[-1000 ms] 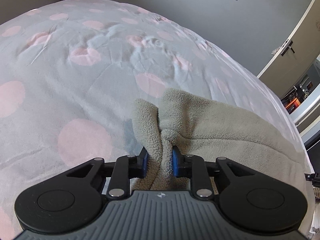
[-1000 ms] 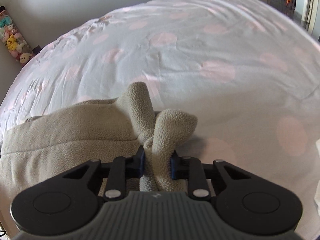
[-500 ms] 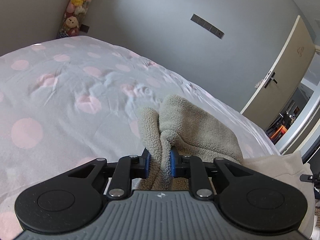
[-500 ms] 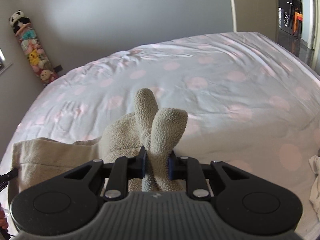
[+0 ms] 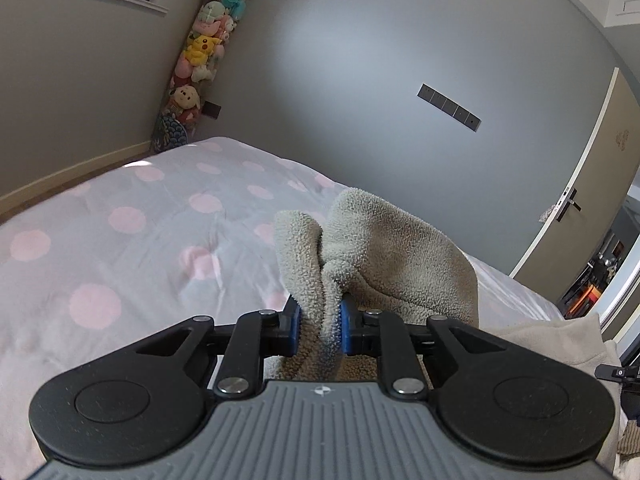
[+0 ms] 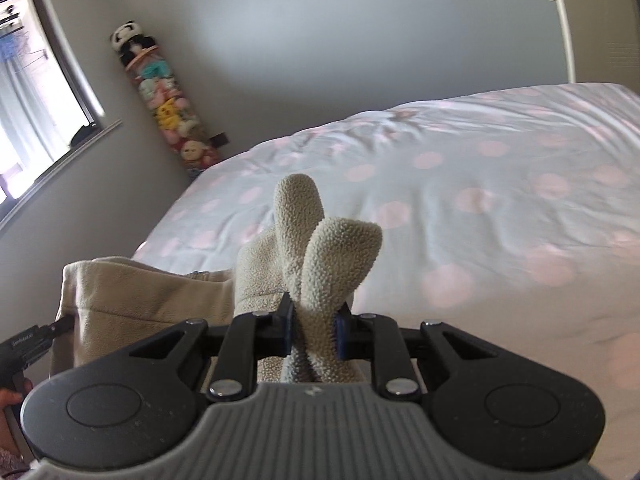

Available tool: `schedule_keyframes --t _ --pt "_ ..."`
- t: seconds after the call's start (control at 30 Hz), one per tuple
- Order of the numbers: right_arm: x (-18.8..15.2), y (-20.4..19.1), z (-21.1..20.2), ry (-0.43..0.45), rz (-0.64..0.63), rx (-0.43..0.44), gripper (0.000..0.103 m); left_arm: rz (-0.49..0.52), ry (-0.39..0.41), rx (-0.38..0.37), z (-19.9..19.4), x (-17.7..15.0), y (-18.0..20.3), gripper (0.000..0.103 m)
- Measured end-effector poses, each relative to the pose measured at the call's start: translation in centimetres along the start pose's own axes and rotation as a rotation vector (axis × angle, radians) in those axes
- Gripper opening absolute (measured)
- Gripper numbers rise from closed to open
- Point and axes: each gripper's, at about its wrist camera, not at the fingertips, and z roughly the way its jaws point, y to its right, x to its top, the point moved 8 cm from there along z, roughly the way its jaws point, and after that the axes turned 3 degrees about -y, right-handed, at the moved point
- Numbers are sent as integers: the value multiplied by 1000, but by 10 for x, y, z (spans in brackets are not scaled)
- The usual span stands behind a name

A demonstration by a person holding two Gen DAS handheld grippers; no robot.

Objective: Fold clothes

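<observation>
The left claw (image 5: 320, 330) is pinched tight on a bunched corner of the beige fleece garment (image 5: 384, 248), and the right claw (image 6: 314, 332) is clamped the same way on another bunched corner (image 6: 320, 256). The garment hangs between them above the bed (image 5: 120, 240), whose grey cover has pink dots. Plush toys (image 5: 200, 48) are stacked in the far corner.

Your left gripper (image 5: 319, 327) and right gripper (image 6: 311, 330) each pinch the fleece (image 5: 384, 248) above the bed (image 5: 120, 248). Behind the bed, a toy column (image 5: 200, 52) stands in the corner.
</observation>
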Motion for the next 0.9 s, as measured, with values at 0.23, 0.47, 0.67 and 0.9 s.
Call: schedule_keyframes --t 0.23,0.47,0.67,0.9 --pt "23 -87 68 -13 -21 157 21 40 22 104 -13 75 -72 17" --pt "35 -181 134 -32 -55 300 21 58 21 276 -16 148 -151 17" --pt "32 -245 197 -45 -59 393 21 82 18 409 -4 191 -193 17" --pt "40 -267 252 -61 -29 413 21 81 10 457 35 212 -226 17"
